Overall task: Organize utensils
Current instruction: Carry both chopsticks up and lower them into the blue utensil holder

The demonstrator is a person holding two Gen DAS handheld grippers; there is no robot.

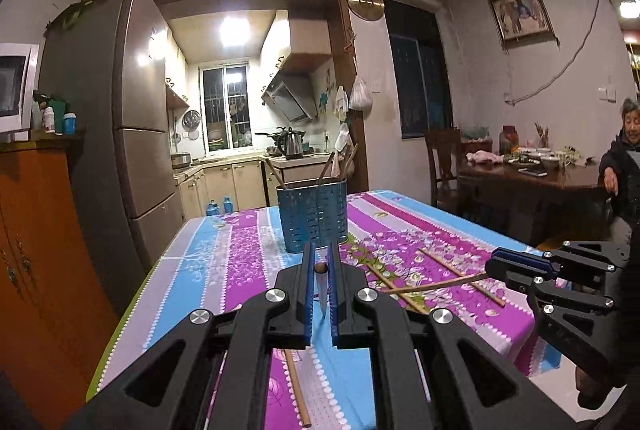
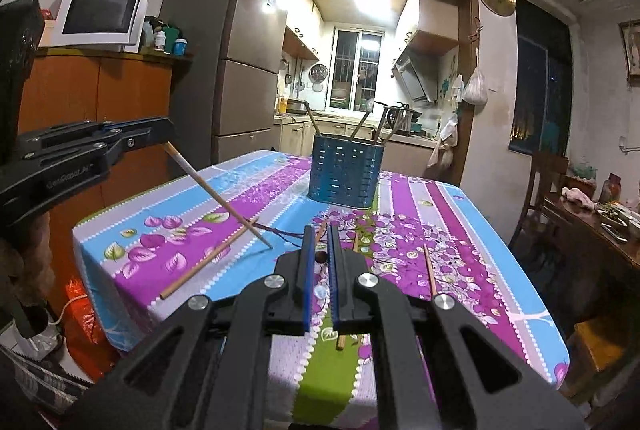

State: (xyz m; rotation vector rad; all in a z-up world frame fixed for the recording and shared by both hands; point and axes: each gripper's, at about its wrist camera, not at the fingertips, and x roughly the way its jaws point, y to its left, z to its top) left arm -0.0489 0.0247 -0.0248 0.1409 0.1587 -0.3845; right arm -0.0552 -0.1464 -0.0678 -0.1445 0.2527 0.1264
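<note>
A blue perforated utensil holder (image 1: 312, 218) (image 2: 344, 173) stands at the far middle of the flowered tablecloth (image 1: 240, 250) (image 2: 460, 213), with several chopsticks sticking out of it. My left gripper (image 1: 321, 262) (image 2: 168, 131) is shut on a pale chopstick (image 1: 322, 294) (image 2: 218, 191) that slants down toward the cloth. My right gripper (image 2: 320, 246) (image 1: 494, 262) is shut on another chopstick (image 1: 432, 284), whose brown end (image 2: 320, 257) shows between the pads. Both grippers hover above the near part of the table. Loose chopsticks (image 1: 460, 274) (image 2: 204, 262) (image 2: 430, 272) lie on the cloth.
A tall fridge (image 1: 132, 133) and an orange cabinet (image 1: 40, 250) stand left of the table. At the right a person (image 1: 624, 157) sits by a dark wooden table (image 1: 532, 185) with dishes and a chair (image 1: 442, 161). A kitchen doorway lies behind.
</note>
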